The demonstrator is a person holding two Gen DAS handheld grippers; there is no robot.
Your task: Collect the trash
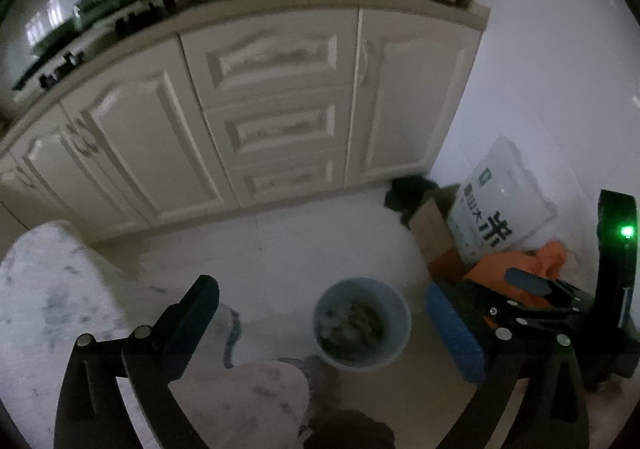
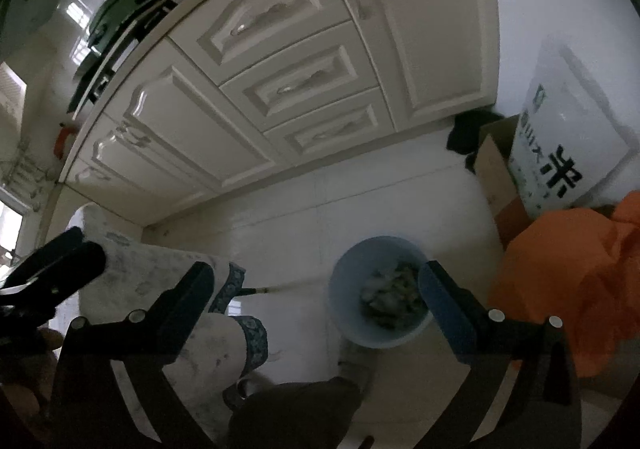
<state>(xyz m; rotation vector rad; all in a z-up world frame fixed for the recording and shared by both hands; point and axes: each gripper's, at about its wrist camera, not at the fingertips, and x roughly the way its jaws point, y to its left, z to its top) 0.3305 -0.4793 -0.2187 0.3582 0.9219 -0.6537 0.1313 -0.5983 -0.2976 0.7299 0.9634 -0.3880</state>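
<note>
Bucket [image 2: 380, 293] of trash below, between wide-open right gripper [image 2: 316, 285] fingers; left gripper [image 1: 324, 313] open, empty. Likely light, stiff plastic; pinch rim.

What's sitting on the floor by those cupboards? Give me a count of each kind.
Blue bin with trash: 1
Cardboard box: 1
White printed sack: 1
Orange plastic bag: 1
Dark bundle in the corner: 1
Total: 5
</note>
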